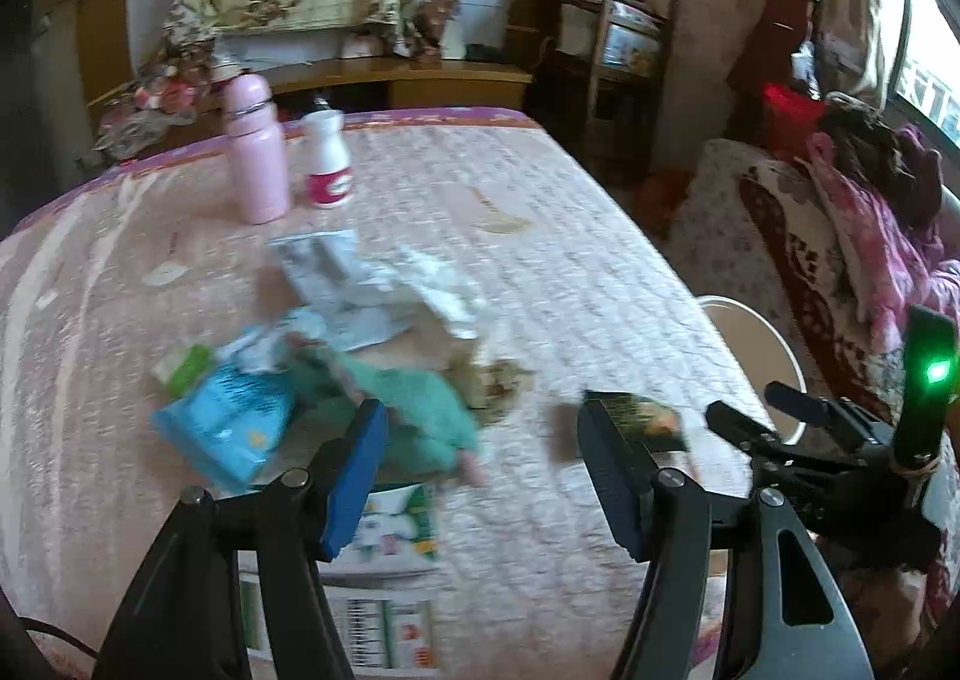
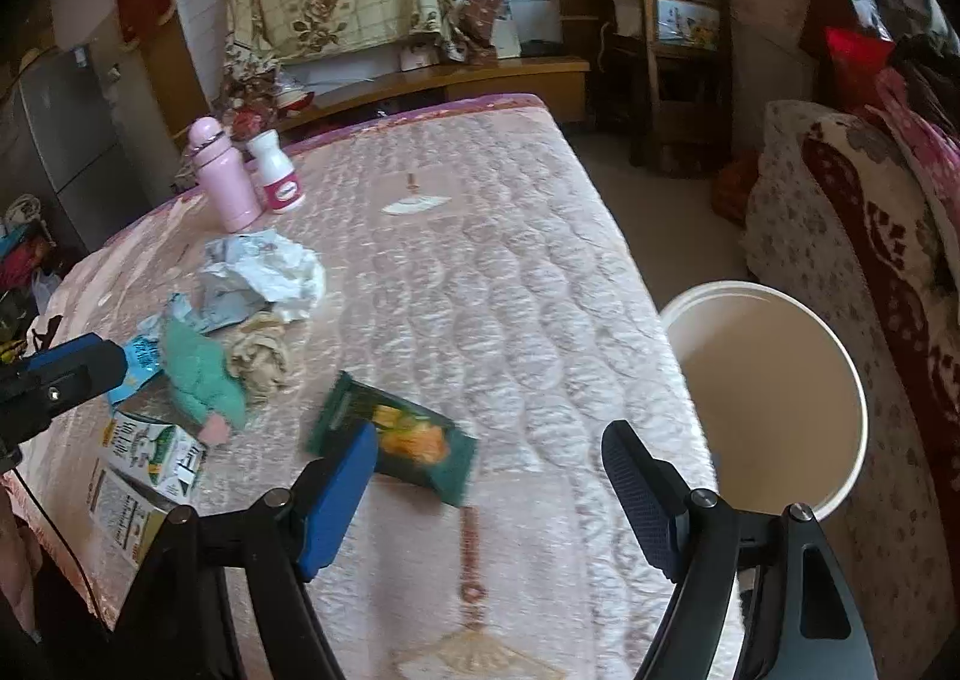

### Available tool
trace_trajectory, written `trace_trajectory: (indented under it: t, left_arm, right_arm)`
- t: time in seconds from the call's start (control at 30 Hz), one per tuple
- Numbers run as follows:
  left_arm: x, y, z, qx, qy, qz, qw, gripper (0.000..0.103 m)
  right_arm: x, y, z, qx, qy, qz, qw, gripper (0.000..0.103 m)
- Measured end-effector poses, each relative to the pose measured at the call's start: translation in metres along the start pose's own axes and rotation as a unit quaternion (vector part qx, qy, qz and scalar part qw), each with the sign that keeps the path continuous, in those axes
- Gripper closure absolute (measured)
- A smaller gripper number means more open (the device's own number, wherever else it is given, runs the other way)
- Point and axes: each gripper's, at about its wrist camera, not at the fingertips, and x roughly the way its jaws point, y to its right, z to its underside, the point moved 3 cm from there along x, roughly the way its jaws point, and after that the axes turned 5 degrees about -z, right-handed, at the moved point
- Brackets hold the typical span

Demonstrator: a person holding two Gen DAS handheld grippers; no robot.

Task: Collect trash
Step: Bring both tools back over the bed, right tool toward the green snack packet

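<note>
We hold our left claw (image 1: 480,440) spread wide above the pink quilted bed (image 1: 540,236), with nothing between its blue and black fingers. Our right claw (image 2: 489,476) is spread too and grips nothing; its blue finger (image 2: 336,500) overlaps the near corner of a dark green snack packet (image 2: 396,434) that lies flat on the quilt, though we cannot tell if they touch. The trash sits in a loose heap toward the left side of the bed: crumpled white paper (image 2: 264,272), a blue wrapper (image 1: 228,422), a teal plush toy (image 1: 414,404) with a brownish crumpled wad (image 2: 261,359) just beside it, and a printed carton (image 2: 150,458) at the near edge. Behind the heap, a pink bottle (image 1: 255,158) and a white bottle (image 1: 327,161) with a pink label stand upright, just beside each other. A white bucket (image 2: 774,290) stands on the floor against the right side of the bed, its mouth open to us. In the left wrist view much of the heap is blurred, and our right claw shows at the right edge with a green light (image 1: 936,371) glowing on it
</note>
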Motion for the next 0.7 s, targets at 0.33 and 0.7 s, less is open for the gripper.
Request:
trace_trajectory:
  t: [0.33,0.7]
  left_arm:
    - [0.001,-0.053,0.009,-0.030,0.001,-0.035,0.9989,0.036]
    - [0.006,-0.103,0.021,-0.059,-0.015,-0.042,0.9973,0.036]
  right_arm:
    - [0.012,-0.034,-0.005,-0.028,-0.009,-0.011,1.000,0.023]
    - [0.025,-0.051,-0.004,-0.046,-0.024,-0.012,0.999,0.023]
